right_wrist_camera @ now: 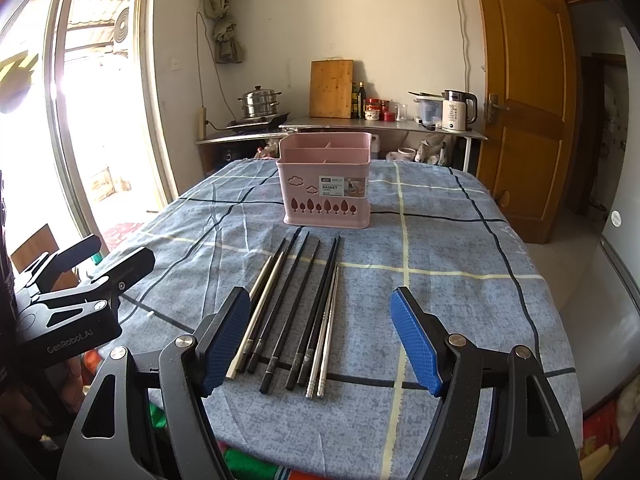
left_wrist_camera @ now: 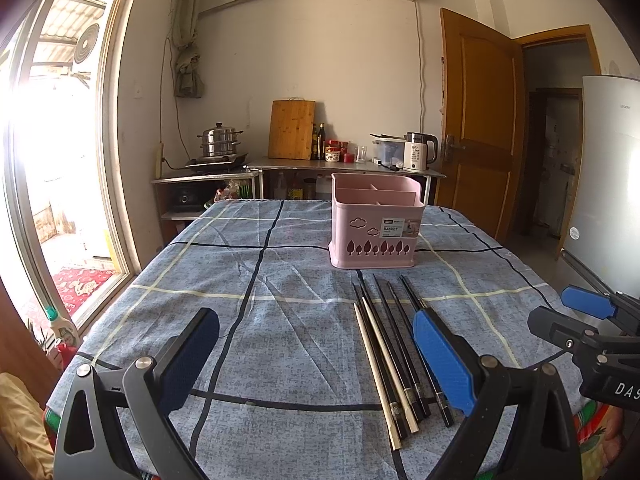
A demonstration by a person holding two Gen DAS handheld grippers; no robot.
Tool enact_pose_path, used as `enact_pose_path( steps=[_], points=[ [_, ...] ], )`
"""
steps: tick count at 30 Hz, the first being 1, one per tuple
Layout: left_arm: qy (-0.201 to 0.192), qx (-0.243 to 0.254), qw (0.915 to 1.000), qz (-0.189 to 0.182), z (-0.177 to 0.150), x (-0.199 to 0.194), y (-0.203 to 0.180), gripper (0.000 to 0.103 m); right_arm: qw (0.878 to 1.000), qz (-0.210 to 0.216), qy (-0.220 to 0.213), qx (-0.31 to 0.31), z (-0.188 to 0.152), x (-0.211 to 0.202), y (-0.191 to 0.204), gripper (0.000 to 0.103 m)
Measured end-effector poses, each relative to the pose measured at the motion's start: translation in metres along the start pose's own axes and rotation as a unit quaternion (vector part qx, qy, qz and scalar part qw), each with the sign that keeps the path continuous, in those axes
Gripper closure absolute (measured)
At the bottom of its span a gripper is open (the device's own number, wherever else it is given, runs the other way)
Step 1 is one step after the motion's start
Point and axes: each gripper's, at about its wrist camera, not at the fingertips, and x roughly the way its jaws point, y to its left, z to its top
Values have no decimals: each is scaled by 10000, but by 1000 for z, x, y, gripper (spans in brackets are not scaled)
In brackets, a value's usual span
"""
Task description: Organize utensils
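Both grippers are spread wide with nothing in them. The right gripper hovers right over the near ends of the chopsticks, so I'd guess it goes first; the left gripper sits off to the side of them. The chopsticks lie in a loose row on the tablecloth, tips aimed at the pink basket, which stands upright just beyond them. To do this well, I'd pinch only 1 or 2 sticks at the near ends, since they're packed close and neighbours could drag along.

Hard to tell: the exact stick count, as some overlap. The basket's compartments are mostly hidden by its front wall, though I can't see anything sticking out.
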Motion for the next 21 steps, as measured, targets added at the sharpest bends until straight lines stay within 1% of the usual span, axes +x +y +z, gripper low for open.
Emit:
enact_pose_path(
  steps=[21],
  points=[
    [7, 61, 10000, -49, 1, -3, -3, 4, 10000, -1, -15, 8, 0, -2, 0, 30]
  ],
)
